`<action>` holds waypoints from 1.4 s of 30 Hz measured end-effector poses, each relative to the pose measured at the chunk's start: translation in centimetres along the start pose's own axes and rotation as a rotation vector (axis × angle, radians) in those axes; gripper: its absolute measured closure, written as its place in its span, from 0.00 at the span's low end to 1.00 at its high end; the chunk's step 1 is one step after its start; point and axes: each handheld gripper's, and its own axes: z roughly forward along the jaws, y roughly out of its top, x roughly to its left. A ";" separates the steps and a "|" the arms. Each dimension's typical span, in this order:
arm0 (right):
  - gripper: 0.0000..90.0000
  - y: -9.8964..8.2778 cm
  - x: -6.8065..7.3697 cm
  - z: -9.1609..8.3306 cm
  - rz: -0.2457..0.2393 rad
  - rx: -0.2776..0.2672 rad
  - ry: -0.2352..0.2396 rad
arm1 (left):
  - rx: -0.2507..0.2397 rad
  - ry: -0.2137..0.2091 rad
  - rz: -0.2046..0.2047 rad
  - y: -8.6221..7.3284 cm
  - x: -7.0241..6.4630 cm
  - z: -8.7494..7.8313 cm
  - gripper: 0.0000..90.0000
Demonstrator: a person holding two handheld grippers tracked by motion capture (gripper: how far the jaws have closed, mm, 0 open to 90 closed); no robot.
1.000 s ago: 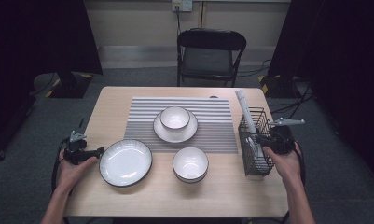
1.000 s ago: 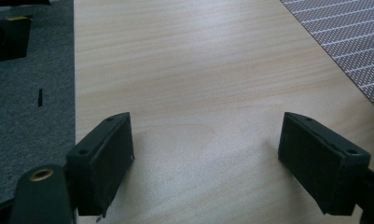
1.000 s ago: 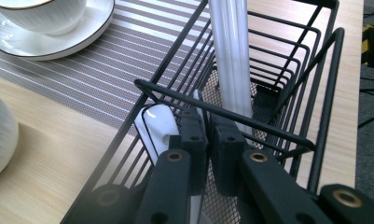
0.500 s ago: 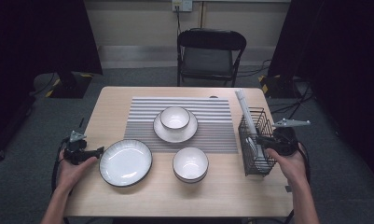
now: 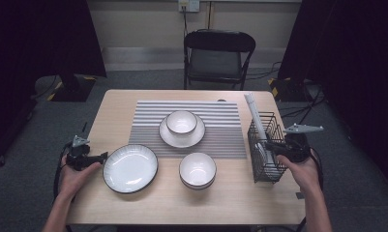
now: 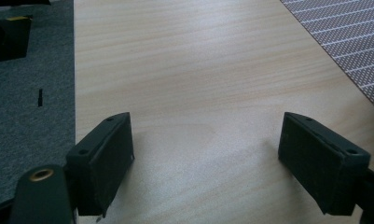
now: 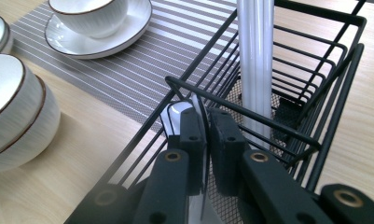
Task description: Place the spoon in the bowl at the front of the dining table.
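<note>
My right gripper (image 7: 204,140) sits at the bottom centre of its own view with its jaws nearly together, clamped on the thin edge of a white, glossy utensil (image 7: 175,112) standing in the black wire basket (image 7: 315,88); I cannot tell what kind of utensil it is. In the high view this right gripper (image 5: 274,149) lies at the right of the frame, against the basket's (image 5: 266,126) near end. One long white flat stick (image 7: 255,56) also stands in that basket, leaning toward the top of the frame.

My left gripper (image 6: 208,158) has its jaws wide apart over bare light wood table (image 6: 198,70), holding and touching nothing. In the high view it (image 5: 102,156) rests at the lower left, just beside the white dark-rimmed plate (image 5: 130,168).

I count one plate, one smaller saucer (image 5: 182,133) on the grey striped placemat (image 5: 220,140), one bowl (image 5: 182,122) on that saucer, one stack of bowls (image 5: 197,170) at lower centre, one basket and one black folding chair (image 5: 218,58).
</note>
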 end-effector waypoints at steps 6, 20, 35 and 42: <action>0.94 -0.1 0.0 -0.1 -0.016 -0.009 0.016 | 0.000 0.000 0.000 0.0 0.0 0.0 0.19; 0.95 -0.9 0.0 -1.4 -0.027 -0.100 0.021 | 0.000 0.000 0.000 0.0 0.0 0.0 0.19; 0.96 0.1 0.0 -1.9 0.045 -0.194 -0.047 | 0.000 0.000 0.000 0.0 0.0 0.0 0.19; 0.96 0.5 0.5 -1.4 0.032 -0.175 -0.073 | 0.000 0.000 0.000 0.0 0.0 0.0 0.19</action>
